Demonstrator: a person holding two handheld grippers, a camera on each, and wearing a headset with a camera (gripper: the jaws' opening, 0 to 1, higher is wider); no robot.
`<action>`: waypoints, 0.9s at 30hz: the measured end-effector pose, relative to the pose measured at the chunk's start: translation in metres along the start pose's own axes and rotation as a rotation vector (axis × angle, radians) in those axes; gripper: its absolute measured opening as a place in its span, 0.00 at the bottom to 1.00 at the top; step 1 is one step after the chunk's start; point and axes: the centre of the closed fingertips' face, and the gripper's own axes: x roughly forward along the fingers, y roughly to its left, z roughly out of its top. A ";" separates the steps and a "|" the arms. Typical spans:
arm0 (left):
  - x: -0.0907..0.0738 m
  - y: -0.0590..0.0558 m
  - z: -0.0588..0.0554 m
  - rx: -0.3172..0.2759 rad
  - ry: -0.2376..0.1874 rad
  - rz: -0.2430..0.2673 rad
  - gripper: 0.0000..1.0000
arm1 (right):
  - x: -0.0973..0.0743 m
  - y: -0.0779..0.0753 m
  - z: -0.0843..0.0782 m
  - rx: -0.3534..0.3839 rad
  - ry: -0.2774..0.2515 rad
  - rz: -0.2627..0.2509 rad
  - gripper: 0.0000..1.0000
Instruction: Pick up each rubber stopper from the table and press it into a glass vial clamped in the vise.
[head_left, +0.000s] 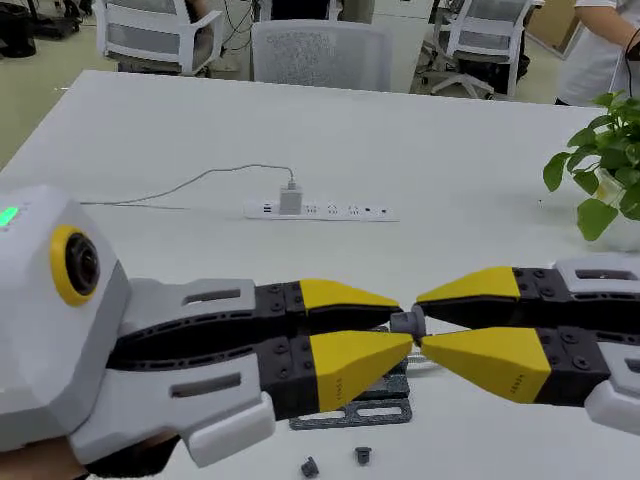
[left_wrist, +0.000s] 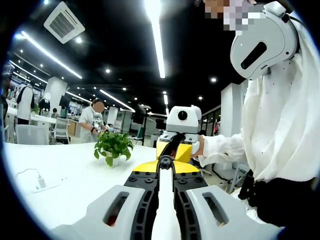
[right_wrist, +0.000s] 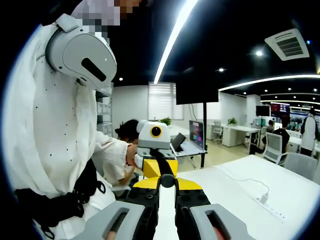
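The left gripper (head_left: 405, 320) and the right gripper (head_left: 420, 320) are both pinching one rubber stopper (head_left: 407, 323) above the vise (head_left: 350, 412); uneven pulling may be flicking it onto the worktop (head_left: 200, 140).

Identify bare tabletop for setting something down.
Free: between the power strip and the table's far edge; also between strip and potted plant. Crowded: near side, where left gripper and right gripper meet over the vise, by two rubber stoppers.
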 end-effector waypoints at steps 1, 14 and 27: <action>-0.001 0.001 -0.001 0.002 0.003 0.004 0.05 | 0.001 0.000 -0.001 0.000 0.002 0.002 0.06; -0.019 0.016 -0.015 0.039 0.068 0.090 0.17 | 0.002 -0.013 -0.003 0.025 0.012 -0.014 0.06; -0.044 0.039 -0.059 0.120 0.237 0.215 0.38 | 0.008 -0.048 -0.022 0.036 0.133 -0.046 0.06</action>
